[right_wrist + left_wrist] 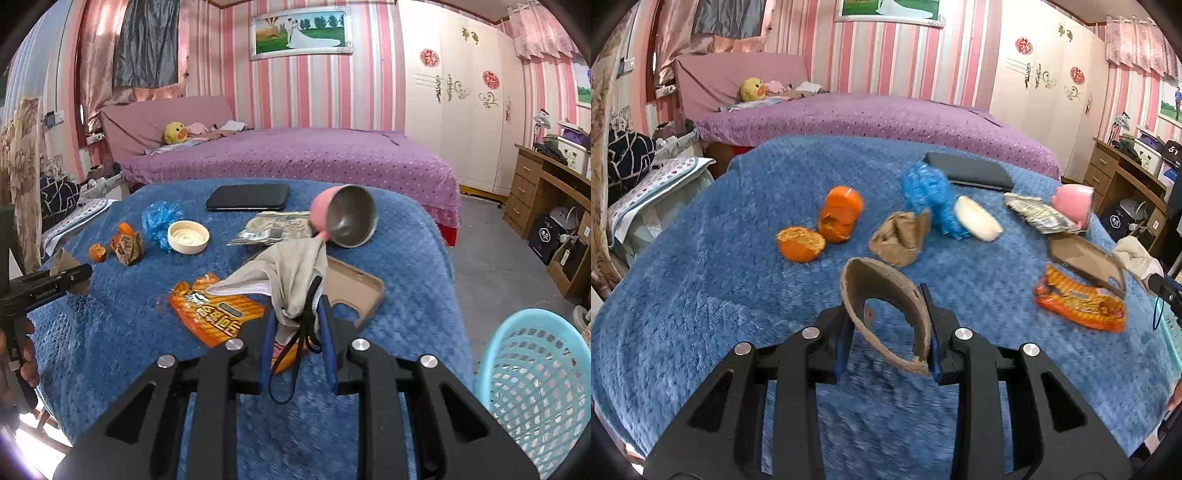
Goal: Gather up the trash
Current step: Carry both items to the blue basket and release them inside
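The right claw (297,314) is clenched on a crumpled grey face mask (291,269), its black ear loops (291,365) dangling between the blue pads, the cloth lifted clear of the blue fleece worktop (110,332). The left claw (890,325) is clenched on a curled strip of brown cardboard (882,291), pinched across its open ring, also held above the worktop.

The light blue mesh basket (535,387) stands just off the worktop's near right edge, close beside the right claw; I take it to be the bin. To do this step well, carry the mask fully over the basket's rim before letting go, low enough that the loops drop inside rather than snag on the mesh. The cardboard strip should follow, kept level so it does not spring out of the pads.

Still lying on the worktop: an orange snack wrapper (218,314), a tan phone case (354,288), a silver foil packet (273,229), a crumpled brown paper (901,236), orange peel pieces (834,221), a blue plastic bag (931,195) and a white lid (188,236). The pink bowl (347,218) and black case (247,197) look like keepers.
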A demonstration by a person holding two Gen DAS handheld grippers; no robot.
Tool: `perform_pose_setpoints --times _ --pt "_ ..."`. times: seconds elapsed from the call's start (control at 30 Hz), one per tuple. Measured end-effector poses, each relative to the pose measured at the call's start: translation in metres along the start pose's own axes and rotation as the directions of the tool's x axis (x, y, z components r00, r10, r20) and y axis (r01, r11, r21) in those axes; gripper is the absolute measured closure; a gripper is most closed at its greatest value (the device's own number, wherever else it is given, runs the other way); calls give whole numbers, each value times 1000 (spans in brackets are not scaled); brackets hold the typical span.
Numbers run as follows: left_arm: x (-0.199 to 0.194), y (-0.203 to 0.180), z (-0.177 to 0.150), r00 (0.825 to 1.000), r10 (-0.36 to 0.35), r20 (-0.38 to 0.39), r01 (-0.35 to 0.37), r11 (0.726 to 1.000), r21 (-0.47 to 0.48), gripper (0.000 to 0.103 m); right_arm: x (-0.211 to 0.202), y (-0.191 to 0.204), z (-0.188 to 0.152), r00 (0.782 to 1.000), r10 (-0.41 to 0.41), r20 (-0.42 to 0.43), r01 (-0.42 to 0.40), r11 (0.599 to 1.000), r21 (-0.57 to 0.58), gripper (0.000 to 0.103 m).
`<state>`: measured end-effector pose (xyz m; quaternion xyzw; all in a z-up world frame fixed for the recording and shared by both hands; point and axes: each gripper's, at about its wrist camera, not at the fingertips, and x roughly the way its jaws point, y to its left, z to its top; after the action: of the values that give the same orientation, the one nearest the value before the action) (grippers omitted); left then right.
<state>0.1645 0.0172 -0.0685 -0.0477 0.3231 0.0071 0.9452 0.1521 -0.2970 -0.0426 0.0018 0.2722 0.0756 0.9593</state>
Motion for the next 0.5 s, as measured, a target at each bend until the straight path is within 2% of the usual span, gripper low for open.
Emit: perform_pose_setpoints --times 0.3,0.5 --pt "-20 -62 1 999 -36 31 34 998 53 72 -30 -36 -6 999 -40 28 40 999 33 80" --pt "-24 -100 -1 997 -77 29 75 995 69 72 -53 -70 -12 994 -103 42 102 994 34 80"
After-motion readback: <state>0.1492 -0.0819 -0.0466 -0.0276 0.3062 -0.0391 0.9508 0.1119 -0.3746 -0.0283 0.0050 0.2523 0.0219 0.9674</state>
